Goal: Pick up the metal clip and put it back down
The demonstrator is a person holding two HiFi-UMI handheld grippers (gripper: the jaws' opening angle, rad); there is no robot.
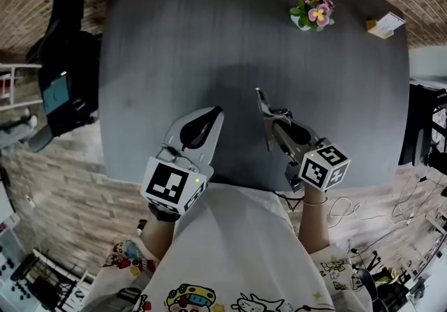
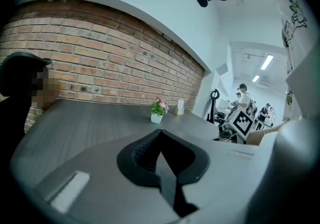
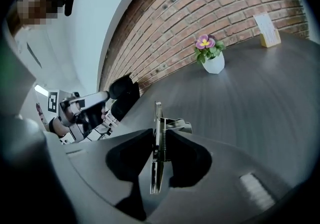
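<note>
Right now the right gripper's [image 3: 159, 144] jaws are clamped on the metal clip [image 3: 157, 170], held edge-on with its wire handles poking out toward 12 o'clock. Off at 9 o'clock, the left gripper [image 2: 161, 140] has its jaws together on nothing. Both sit at the table's [image 1: 181, 45] 6 o'clock edge. Risk: such a thin hold could let the clip pivot or slip, and a high release might bounce it off that edge.
</note>
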